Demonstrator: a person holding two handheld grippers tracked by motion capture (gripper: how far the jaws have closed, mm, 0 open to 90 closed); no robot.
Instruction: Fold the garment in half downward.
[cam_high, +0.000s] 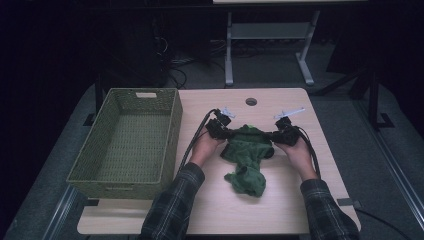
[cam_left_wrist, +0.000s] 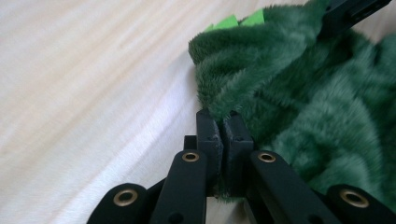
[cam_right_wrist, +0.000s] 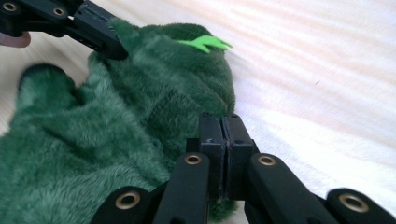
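Dark green plush fleece garment (cam_high: 246, 157) with a small bright-green tag lies near the middle of the light wood surface (cam_high: 280, 205), slightly toward the far edge, its bunched tail trailing toward the near edge. Left gripper (cam_high: 222, 132) has its jaws closed on the cloth's left top edge; in the left gripper view a fold of pile is pinched between the pads. Right gripper (cam_high: 278, 134) has its jaws pressed together at the right top edge, fleece caught at the pad tips. Likely light, limp, thick pile: it will sag and stretch between grips, not slip much. Best hold is hems or corners, not mid-fabric bunches. Green woven rectangular basket (cam_high: 172, 131) sits at the left edge of the surface, nothing inside.
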